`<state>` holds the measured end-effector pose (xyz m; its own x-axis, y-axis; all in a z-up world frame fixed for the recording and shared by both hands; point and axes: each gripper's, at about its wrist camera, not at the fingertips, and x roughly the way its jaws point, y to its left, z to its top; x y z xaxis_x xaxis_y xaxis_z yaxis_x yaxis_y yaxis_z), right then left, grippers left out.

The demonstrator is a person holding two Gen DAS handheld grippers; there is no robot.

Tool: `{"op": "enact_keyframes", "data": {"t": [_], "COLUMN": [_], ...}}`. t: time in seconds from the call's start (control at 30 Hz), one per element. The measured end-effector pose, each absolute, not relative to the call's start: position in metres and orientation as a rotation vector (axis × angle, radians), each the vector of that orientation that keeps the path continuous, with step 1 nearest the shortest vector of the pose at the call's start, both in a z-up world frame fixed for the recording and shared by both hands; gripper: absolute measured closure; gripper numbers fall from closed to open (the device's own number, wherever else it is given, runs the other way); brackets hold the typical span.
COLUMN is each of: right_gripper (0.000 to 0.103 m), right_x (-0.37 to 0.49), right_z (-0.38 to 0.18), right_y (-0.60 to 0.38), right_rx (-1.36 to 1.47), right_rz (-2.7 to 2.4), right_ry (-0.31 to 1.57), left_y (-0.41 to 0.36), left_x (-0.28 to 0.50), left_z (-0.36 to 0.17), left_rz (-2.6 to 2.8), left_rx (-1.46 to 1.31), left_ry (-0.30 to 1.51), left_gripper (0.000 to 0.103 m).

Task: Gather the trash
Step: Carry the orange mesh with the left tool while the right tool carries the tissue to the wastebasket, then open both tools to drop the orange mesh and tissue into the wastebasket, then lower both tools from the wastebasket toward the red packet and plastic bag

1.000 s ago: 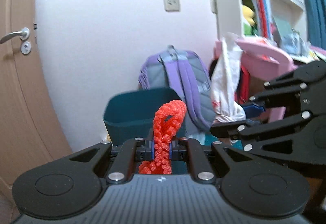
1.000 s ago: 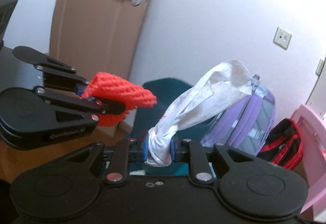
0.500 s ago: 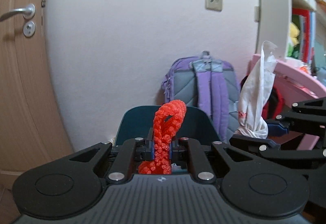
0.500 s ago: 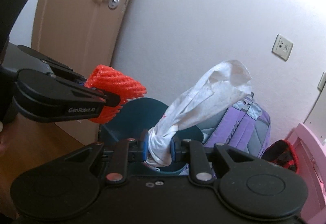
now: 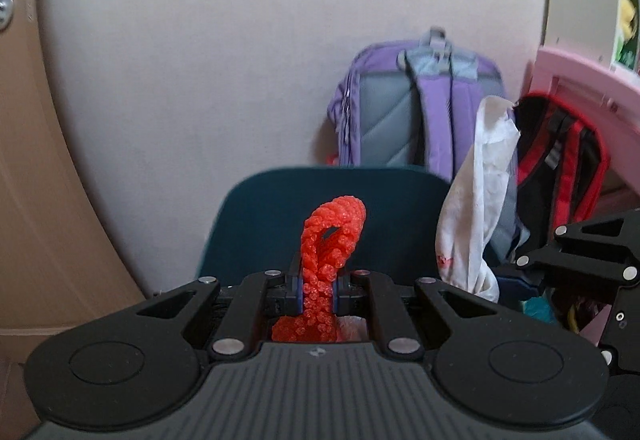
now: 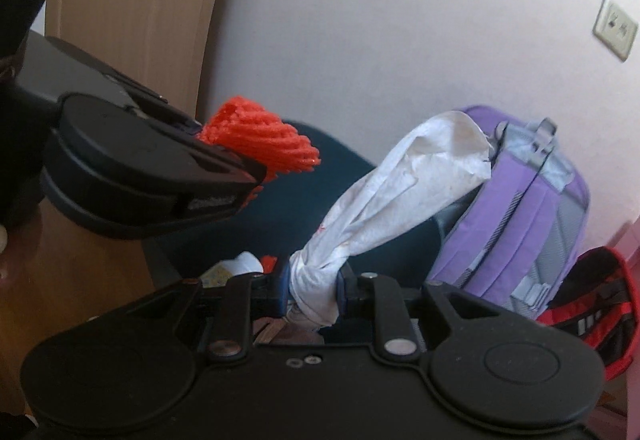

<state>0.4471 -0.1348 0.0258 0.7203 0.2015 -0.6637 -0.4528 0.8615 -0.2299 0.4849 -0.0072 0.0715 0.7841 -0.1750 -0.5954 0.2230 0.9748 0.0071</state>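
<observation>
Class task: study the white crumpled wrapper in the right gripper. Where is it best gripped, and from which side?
Grip the white wrapper at its twisted narrow neck, as the right gripper does, approaching from the neck end: that part fits between the jaws, while the far end flares wide.

bin (image 5: pixel 328 200) before the wall, backpack (image 5: pixel 416 104) behind it, seemingly touching, to its right

2 close wrist views, shared bin (image 5: pixel 280 208)

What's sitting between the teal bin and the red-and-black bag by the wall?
The purple backpack, leaning against the wall behind the teal bin, left of the red-and-black bag. The left wrist view shows it best.
</observation>
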Motion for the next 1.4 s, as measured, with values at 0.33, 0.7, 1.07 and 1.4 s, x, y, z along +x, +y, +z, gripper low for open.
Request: {"op": "enact_keyframes", "data": {"t": [0.33,0.7,1.07,1.4], "right_gripper": [0.077,0.057,0.041,0.029], "right_x": [0.469,0.471,0.437,0.38], "right_z": [0.007,0.016,0.043,0.086], "right_y": [-0.138,-0.146,-0.155,-0.163], "right_rx": [-0.331,-0.284,-0.272,-0.252], "right_rz": [0.427,0.398,0.376,0.379], "right_ry": [0.758,0.757,0.717,0.651], "left_y": [-0.018,-0.02,-0.008,0.001], "left_x": [0.508,0.507,0.47,0.407], "left_z": [0.036,0.036,0.065,0.104], "left_rz": [-0.216,-0.223,-0.215,-0.218], "left_rx": [0.108,0.089,0.052,0.052], "left_ry": [0.763,0.793,0.709,0.638], "left_gripper": [0.091,0.084,0.031,0.027]}}
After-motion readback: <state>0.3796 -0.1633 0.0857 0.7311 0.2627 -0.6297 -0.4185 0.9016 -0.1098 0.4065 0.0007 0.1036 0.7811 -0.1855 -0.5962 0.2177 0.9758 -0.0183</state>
